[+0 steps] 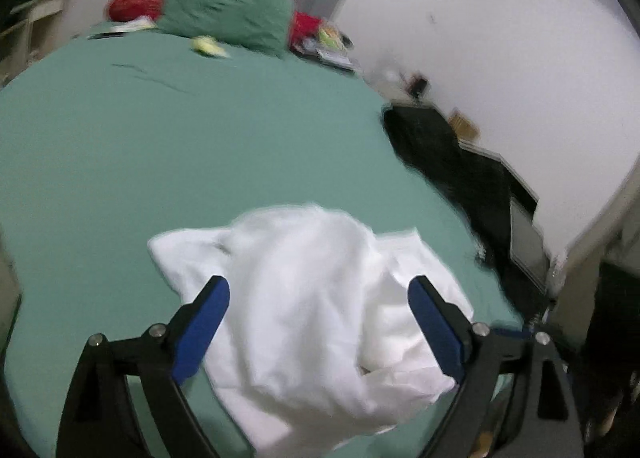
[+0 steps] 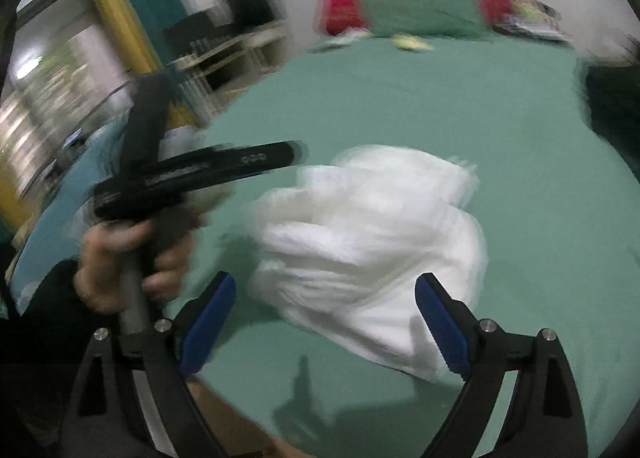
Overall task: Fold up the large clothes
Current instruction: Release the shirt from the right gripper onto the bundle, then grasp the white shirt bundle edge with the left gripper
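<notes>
White garment (image 1: 312, 298) lies crumpled in a heap on the green bed (image 1: 160, 158). Left gripper (image 1: 319, 316) and right gripper (image 2: 325, 316) hover with jaws spread, empty. Risk: pinching bunched layers together would likely lift a wad, not an edge.

Motion blur is smearing most of what we are seeing. In the right wrist view the white garment (image 2: 372, 242) is streaking into doubled edges, so we are not making out its folds or which part is which. The left tool (image 2: 192, 174) and the hand (image 2: 128, 258) holding it are also blurring there, and we cannot tell how its jaws are standing from that side. The shelving (image 2: 232, 46) by the wall is reading only as smudges. In the left wrist view the garment's near edge (image 1: 304, 438) is running off the bottom, and the small items (image 1: 332, 46) beside the pillows are staying too blurred to name.
</notes>
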Demonstrator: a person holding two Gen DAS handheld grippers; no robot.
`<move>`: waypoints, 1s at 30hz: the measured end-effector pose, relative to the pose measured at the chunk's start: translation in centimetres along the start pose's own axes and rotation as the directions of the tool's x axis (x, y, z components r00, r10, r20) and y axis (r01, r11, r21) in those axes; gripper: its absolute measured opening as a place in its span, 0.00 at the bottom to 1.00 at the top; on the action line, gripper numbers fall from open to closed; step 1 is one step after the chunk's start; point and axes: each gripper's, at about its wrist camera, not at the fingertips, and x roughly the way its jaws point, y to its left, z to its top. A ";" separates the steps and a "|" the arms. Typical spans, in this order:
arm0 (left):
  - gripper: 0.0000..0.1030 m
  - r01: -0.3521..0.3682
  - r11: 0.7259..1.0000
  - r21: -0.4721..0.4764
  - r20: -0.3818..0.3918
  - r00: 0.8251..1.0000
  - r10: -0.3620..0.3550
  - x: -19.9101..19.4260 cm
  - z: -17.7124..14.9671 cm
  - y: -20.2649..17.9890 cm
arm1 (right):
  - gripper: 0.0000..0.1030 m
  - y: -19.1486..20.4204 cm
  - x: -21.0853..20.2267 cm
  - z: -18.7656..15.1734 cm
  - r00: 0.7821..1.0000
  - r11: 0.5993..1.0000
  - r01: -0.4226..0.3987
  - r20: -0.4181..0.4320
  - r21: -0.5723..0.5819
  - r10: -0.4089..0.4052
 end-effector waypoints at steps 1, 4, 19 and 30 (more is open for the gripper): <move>0.88 -0.017 0.999 0.029 -0.017 1.000 0.018 0.6 -0.1 -0.5 | 0.88 -1.9 -0.3 -0.3 0.999 0.998 0.024 0.023 0.066 -0.026; 0.88 -0.107 0.987 0.118 -0.065 0.991 0.115 2.8 -1.3 -1.0 | 0.88 -4.4 -0.5 -0.9 0.996 0.987 0.048 0.063 0.153 -0.058; 0.82 -0.003 0.981 -0.194 0.144 0.989 0.031 -3.0 0.8 5.4 | 0.89 -2.2 9.3 2.0 0.989 0.989 0.147 -0.026 0.003 -0.147; 0.05 0.025 0.998 -0.065 -0.123 0.992 -0.033 4.6 -1.2 1.8 | 0.90 -3.1 6.0 1.6 0.996 0.996 0.086 0.030 0.029 -0.087</move>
